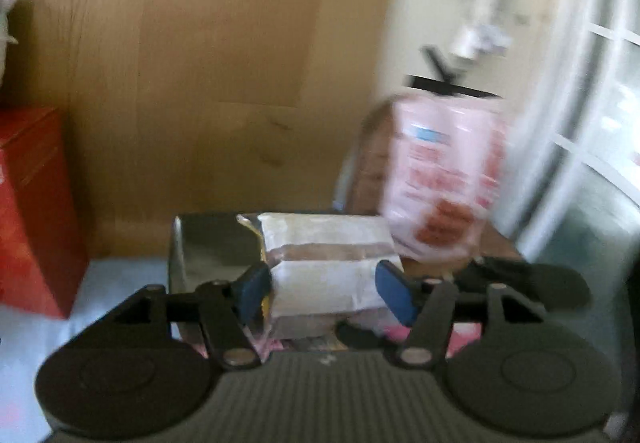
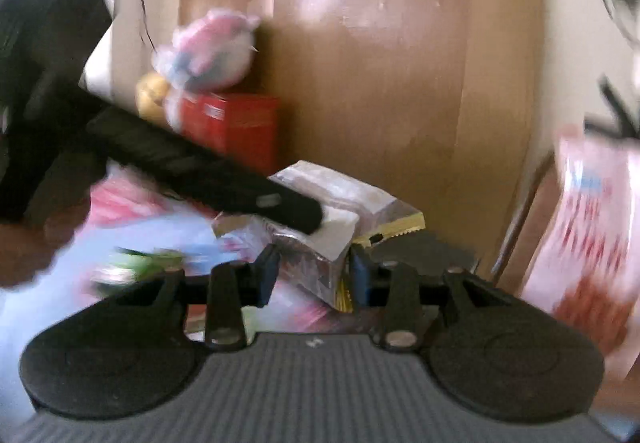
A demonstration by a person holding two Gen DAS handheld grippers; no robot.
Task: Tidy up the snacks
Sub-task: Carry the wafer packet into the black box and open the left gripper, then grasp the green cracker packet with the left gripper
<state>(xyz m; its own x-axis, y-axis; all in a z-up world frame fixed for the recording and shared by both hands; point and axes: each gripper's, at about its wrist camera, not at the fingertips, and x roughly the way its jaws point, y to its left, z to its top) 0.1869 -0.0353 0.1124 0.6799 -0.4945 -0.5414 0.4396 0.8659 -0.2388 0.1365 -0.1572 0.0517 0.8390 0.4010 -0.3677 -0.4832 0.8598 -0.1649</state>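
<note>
- Silver packet [image 1: 324, 267] sitting between left claw [image 1: 326, 291] pads; grip uncertain.
- Right claw [image 2: 314, 269] straddling its corner, narrow; hold uncertain.
- Advice: be squeezing evenly, avoiding foil tears.

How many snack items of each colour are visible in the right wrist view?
Silver foil packet: 1
Pink and white bag: 1
Red box: 1
Green blurred packet: 1
Total: 4
</note>
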